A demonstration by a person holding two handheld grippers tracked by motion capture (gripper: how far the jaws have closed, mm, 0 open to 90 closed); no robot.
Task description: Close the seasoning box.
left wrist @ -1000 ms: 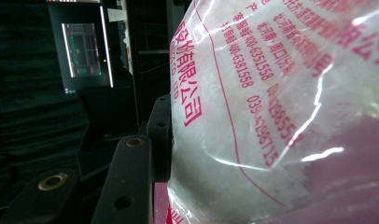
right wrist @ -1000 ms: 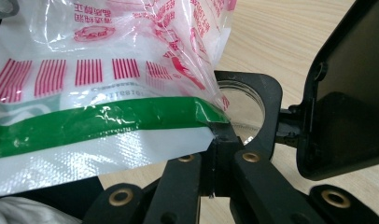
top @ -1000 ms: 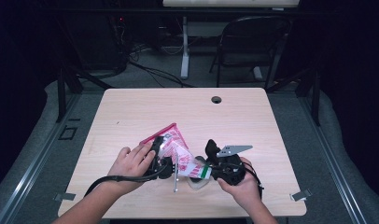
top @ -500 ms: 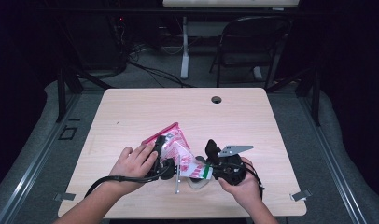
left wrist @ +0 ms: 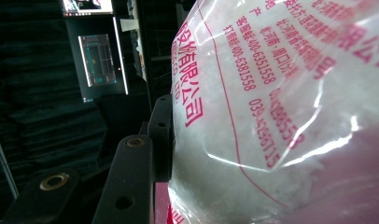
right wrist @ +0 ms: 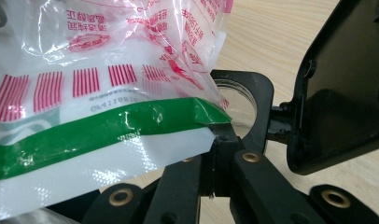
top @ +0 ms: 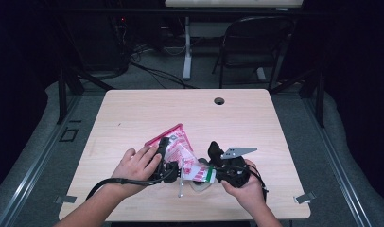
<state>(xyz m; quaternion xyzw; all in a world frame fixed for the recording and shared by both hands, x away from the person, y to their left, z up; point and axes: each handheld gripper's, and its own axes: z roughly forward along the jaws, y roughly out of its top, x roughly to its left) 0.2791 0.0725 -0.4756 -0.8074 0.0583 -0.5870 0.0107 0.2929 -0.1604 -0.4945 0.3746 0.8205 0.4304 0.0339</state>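
Both on it: left gripper (top: 167,156) clamps crinkly clear plastic bag with red print (top: 178,144); right gripper (right wrist: 218,135), at 3 o'clock, pinches its green-banded edge.

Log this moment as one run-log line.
left gripper: shut on bag | right gripper: shut on bag's green-striped edge | bag: over table | hands: steady
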